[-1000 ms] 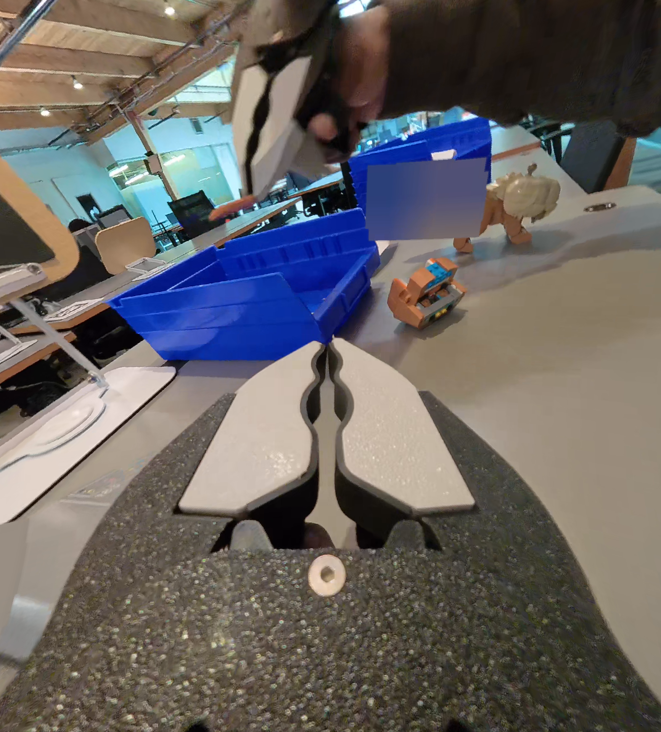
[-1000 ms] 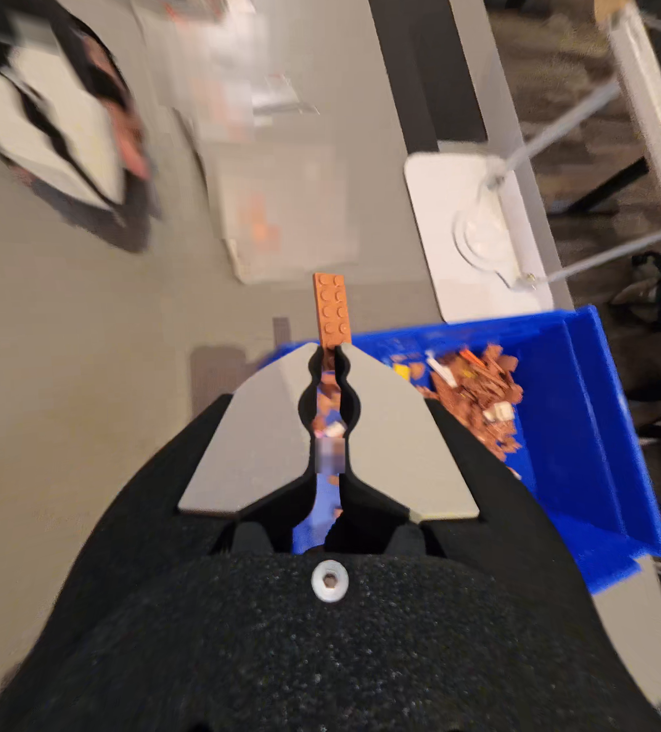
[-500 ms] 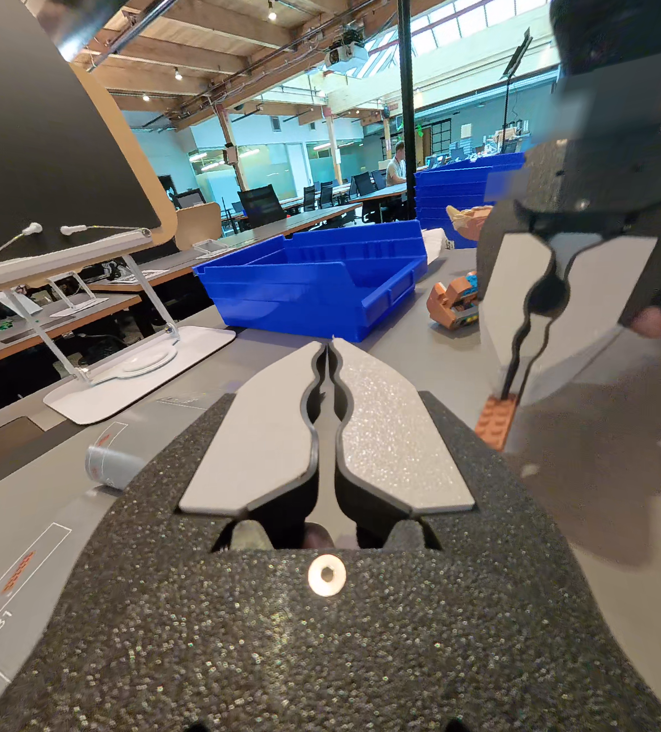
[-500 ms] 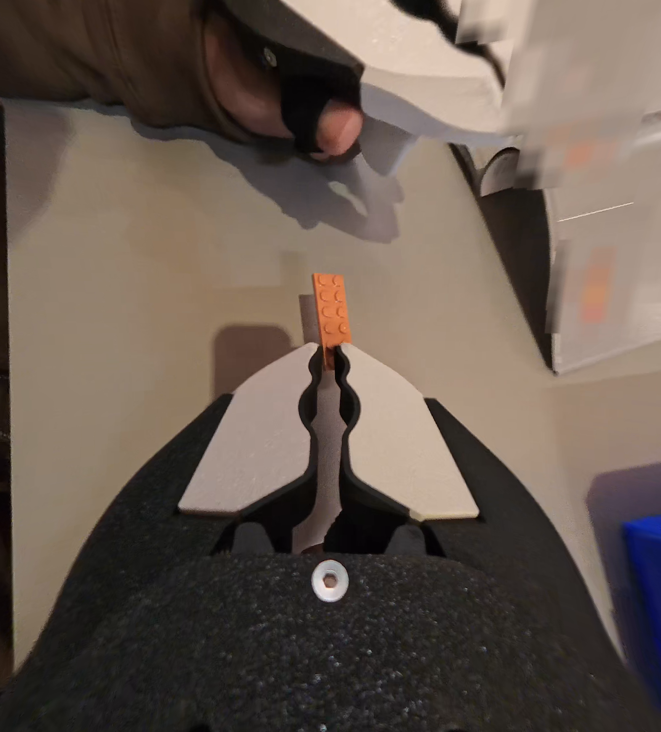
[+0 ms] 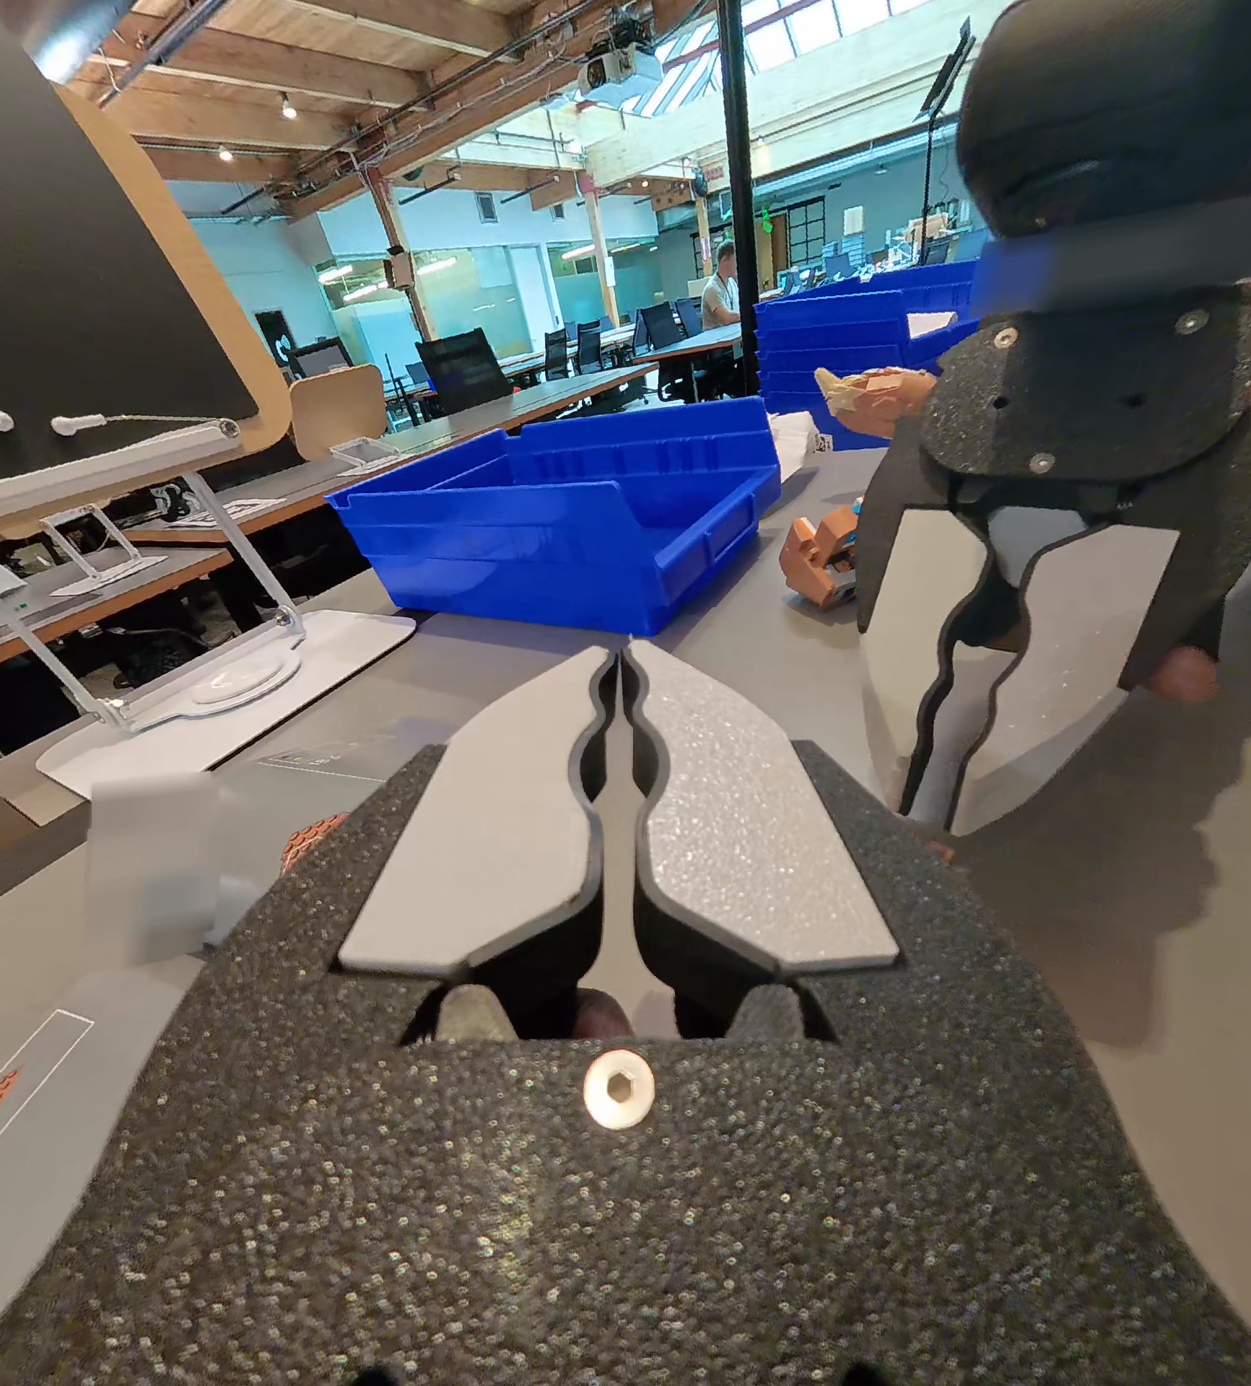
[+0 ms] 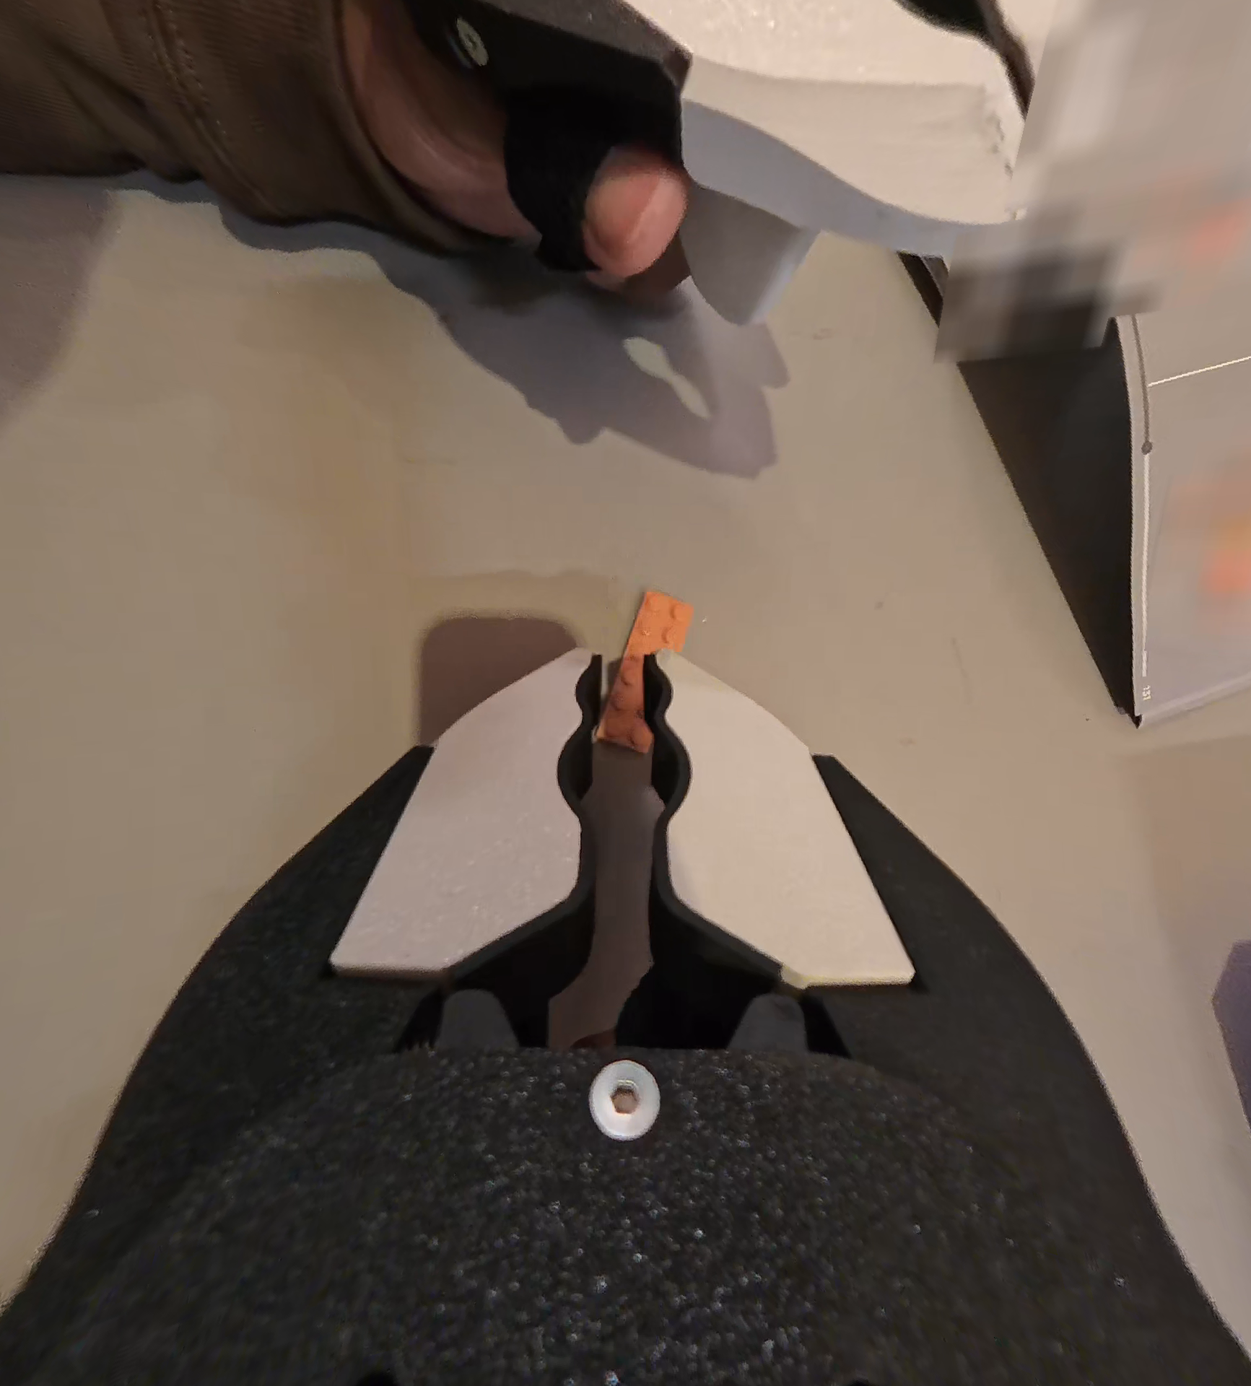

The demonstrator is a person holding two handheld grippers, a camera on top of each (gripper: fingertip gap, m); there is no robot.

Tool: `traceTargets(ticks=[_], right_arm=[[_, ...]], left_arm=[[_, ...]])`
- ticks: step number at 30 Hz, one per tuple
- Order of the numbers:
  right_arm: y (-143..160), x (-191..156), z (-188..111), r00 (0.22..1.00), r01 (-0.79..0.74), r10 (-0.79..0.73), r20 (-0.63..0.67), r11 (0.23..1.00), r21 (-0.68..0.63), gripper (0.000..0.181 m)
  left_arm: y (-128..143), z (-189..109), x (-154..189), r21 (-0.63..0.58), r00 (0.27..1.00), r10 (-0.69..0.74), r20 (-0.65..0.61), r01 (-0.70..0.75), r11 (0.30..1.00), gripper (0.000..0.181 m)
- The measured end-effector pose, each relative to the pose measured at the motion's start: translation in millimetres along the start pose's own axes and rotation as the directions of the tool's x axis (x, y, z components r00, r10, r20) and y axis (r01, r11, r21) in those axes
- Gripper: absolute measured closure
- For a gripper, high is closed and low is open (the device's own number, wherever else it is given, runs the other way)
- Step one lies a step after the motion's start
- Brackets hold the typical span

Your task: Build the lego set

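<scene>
- Between your right gripper point(image 6: 626, 660) fingertips lies the orange plate point(image 6: 648, 667), tilted on the table point(image 6: 232, 525); the jaws look slackened around it, probably setting it down.
- Your left gripper point(image 5: 621, 660) is clenched on nothing, waiting just beside.
- Beyond sit the blue bin point(image 5: 570, 532) and a part-built orange model point(image 5: 817, 555); the instruction booklet point(image 6: 1222, 525) lies near the drop spot.

L wrist cam low, level across table point(image 5: 1170, 937); R wrist cam top-down, close; shared: same tabletop.

Orange studded plate point(image 6: 651, 670) flat on table point(image 6: 232, 525)
</scene>
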State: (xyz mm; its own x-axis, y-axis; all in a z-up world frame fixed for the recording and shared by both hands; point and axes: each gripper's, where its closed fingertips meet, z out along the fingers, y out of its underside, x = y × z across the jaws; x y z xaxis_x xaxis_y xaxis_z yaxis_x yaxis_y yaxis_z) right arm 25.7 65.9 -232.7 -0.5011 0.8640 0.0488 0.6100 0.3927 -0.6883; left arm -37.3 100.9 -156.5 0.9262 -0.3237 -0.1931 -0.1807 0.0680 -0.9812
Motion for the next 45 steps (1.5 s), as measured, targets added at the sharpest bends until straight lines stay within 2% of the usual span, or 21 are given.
traceTargets(ticks=[10,20,25,34,45], right_arm=[[-2.3,-3.1,-7.8,1.000,-0.022,0.021,0.009,0.992,0.121,0.164],[-1.2,2.6,-52.8,0.998,0.041,-0.035,-0.050,0.990,0.132,0.161],[0.1,11.0,-63.5,0.997,0.033,-0.023,-0.070,0.989,0.145,0.160],[-0.9,10.3,-49.1,0.999,0.005,0.006,-0.051,0.979,0.205,0.160],[-13.1,29.9,-31.8,0.995,-0.010,0.040,-0.096,0.954,0.299,0.160]], left_arm=[[5.3,2.1,0.3,-0.018,1.000,-0.015,-0.012,0.015,1.000,0.180],[6.4,3.4,1.6,-0.025,1.000,-0.016,-0.025,0.015,1.000,0.180],[6.5,3.8,1.3,-0.025,1.000,-0.018,-0.026,0.017,1.000,0.180],[6.4,3.8,0.5,-0.023,1.000,-0.020,-0.024,0.020,1.000,0.180],[5.6,2.9,-2.4,-0.015,0.999,-0.031,-0.015,0.031,0.999,0.180]])
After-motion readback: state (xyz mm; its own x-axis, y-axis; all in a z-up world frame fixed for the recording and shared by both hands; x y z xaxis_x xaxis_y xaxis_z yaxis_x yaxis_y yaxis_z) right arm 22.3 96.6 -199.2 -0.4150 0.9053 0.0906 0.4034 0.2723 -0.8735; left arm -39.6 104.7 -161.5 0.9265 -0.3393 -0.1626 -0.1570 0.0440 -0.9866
